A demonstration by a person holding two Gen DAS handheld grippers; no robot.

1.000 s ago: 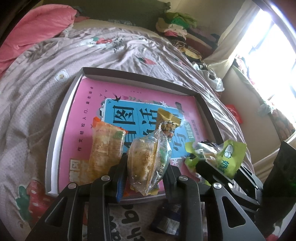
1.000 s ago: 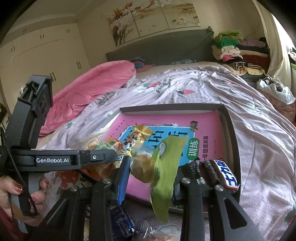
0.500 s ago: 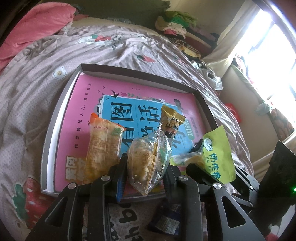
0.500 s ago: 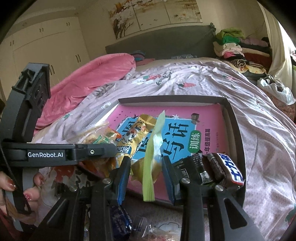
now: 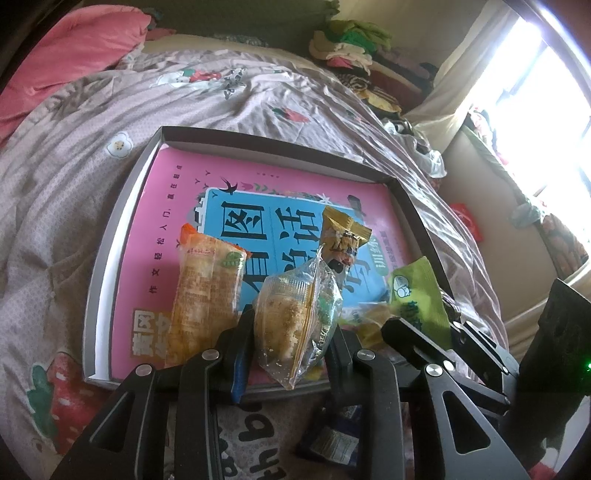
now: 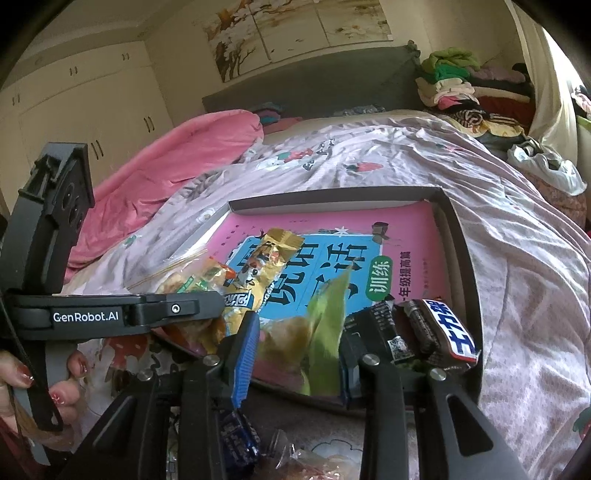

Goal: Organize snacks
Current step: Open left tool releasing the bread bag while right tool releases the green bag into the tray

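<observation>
Fingers (image 5: 240,332) pinch clear packet (image 5: 299,321); orange packet (image 5: 207,295) beside.

Bed with a pale lilac printed quilt (image 5: 92,184) bearing strawberry and flower motifs. Pink duvet (image 6: 177,162) bunched at the head end, against a grey headboard (image 6: 314,88). Stack of folded clothes (image 6: 461,88) beside the curtain (image 5: 469,74) at a bright window (image 5: 535,122). Cream wardrobe doors (image 6: 81,107); a tree painting in panels (image 6: 295,33) above the headboard.
</observation>
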